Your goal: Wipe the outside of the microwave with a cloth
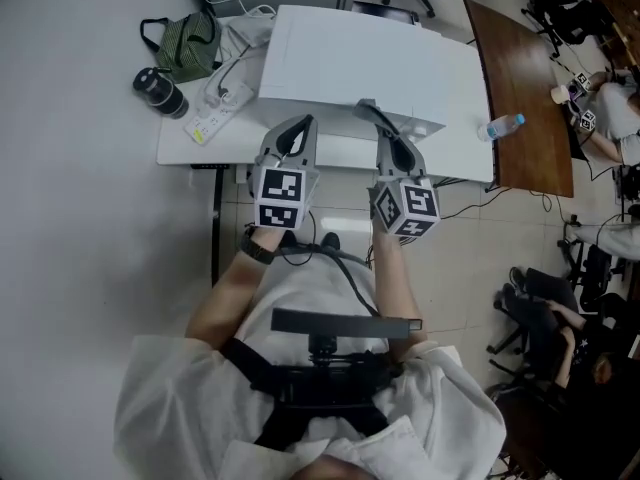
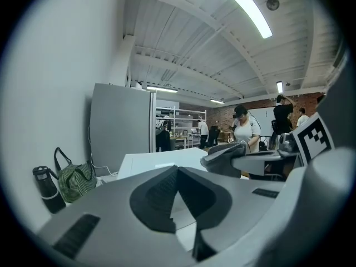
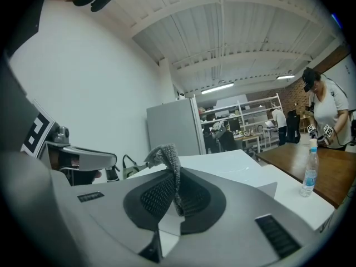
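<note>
The head view looks steeply down from above the person onto the table [image 1: 178, 150], the left gripper [image 1: 298, 133] and the right gripper [image 1: 372, 116]. Each gripper view rides low, close behind its own jaws, facing across the table and up toward the ceiling [image 2: 183, 38]. All 3 views share the microwave [image 1: 370, 58] and the green bag [image 1: 190, 46].

A white table [image 1: 235, 146] carries a white microwave [image 1: 370, 63], which fills most of its middle and right part. At the far left corner lies a green striped bag [image 1: 188, 46], with a dark flask [image 1: 160, 92] standing just beside it at the left edge and a white power strip [image 1: 215, 111] between the flask and the microwave. A clear water bottle [image 1: 500, 126] stands at the right edge
</note>
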Motion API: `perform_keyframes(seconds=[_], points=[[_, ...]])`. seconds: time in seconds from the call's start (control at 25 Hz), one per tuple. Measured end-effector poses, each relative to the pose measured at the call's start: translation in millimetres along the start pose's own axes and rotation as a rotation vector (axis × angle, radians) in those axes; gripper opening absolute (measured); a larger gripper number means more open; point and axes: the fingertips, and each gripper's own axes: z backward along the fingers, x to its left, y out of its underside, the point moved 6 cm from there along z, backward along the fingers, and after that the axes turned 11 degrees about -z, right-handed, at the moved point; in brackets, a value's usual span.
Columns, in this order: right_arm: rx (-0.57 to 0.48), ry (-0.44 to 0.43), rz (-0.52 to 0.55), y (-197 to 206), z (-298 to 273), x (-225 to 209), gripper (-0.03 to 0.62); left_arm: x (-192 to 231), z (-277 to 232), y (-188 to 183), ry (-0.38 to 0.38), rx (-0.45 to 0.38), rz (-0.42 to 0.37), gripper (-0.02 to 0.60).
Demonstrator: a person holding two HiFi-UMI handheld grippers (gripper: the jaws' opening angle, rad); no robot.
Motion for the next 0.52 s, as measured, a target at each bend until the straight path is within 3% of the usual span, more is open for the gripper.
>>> perform_keyframes(seconds=[0.52], points=[[0.016, -0.04, -0.072, 9, 4, -11, 0.017, -30, -14, 3, 0.056, 0.014, -0.021, 0.023]])
